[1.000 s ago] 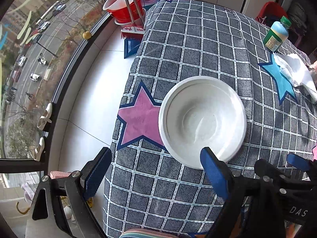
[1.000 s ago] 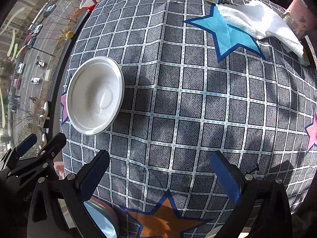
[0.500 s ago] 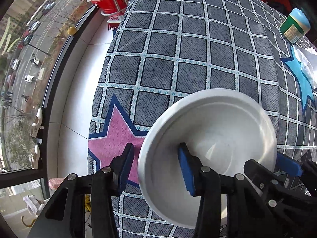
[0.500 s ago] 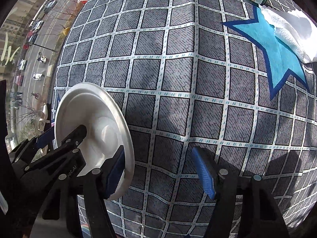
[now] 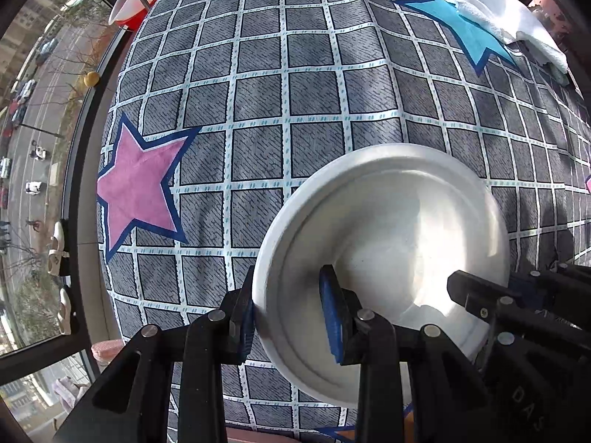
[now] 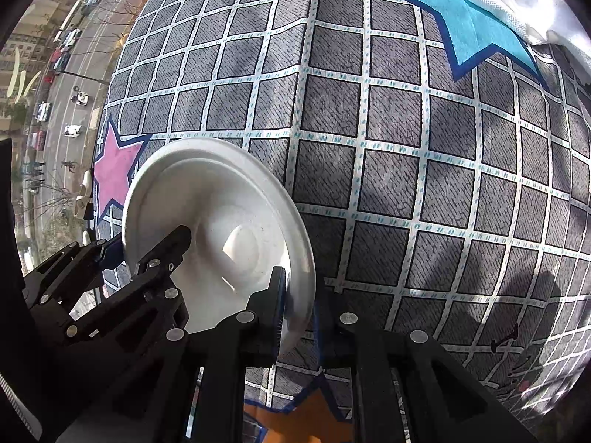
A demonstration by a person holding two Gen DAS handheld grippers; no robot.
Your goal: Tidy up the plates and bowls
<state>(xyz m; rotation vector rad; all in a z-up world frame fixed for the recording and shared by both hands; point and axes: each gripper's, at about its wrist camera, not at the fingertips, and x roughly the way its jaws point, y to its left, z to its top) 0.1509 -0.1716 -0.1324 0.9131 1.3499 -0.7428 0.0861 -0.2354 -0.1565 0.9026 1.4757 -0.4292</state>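
left tool (image 5: 288, 312): we now clamp bowl (image 5: 384, 273) rim | right tool (image 6: 297, 306): closed on far rim, wide before | bowl tilted over desk (image 5: 295, 92)

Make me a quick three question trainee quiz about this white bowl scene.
1. True or false: both claws grip the round white plastic bowl.
2. Which star lies nearest the bowl in the left wrist view: A pink fabric star, B blue fabric star?
3. Fill in: the left claw pinches the bowl's ____.

Key: 1 true, the right claw grips it too. 2 A. 3 rim.
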